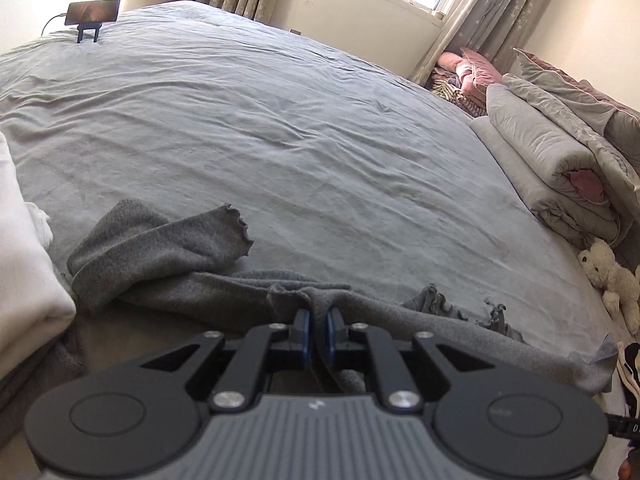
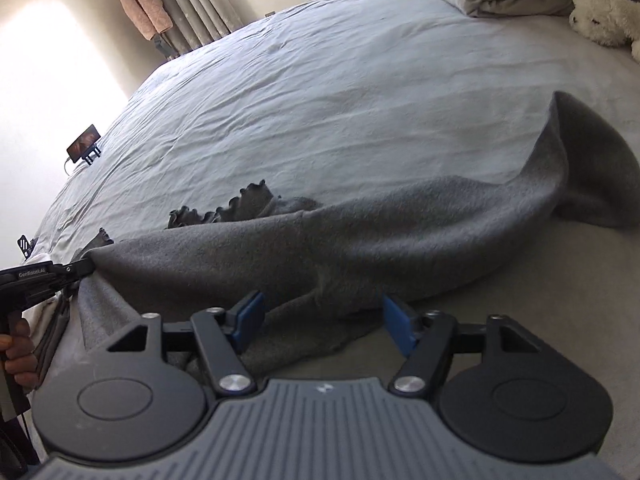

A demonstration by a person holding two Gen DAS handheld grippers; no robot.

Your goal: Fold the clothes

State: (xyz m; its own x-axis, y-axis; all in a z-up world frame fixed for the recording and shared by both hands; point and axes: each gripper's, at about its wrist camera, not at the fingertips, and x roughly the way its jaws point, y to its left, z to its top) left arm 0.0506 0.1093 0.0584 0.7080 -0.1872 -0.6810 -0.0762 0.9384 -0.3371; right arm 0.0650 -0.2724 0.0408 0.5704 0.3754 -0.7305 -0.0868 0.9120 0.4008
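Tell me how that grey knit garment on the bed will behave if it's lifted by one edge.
Probably floppy: the grey garment sags between the left tongs and the bed. Its sleeve lies crumpled, so it likely trails and bunches. The fuzzy knit seems unlikely to slip from the pinch.

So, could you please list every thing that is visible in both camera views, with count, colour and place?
Garment: one, dark grey, frilled edges, near edge of the bed.
Bed sheet: one, light grey, covers the bed.
Folded quilts: a pile, grey and pink, right side.
Plush toy: one, cream, beside the quilts.
Phone on stand: one, black, far corner.
White cloth: one, left edge.
Curtains: grey, at the window.
Left gripper: shut on the garment.
Right gripper: open around the garment's edge.
Hand: one, on the left gripper's handle.
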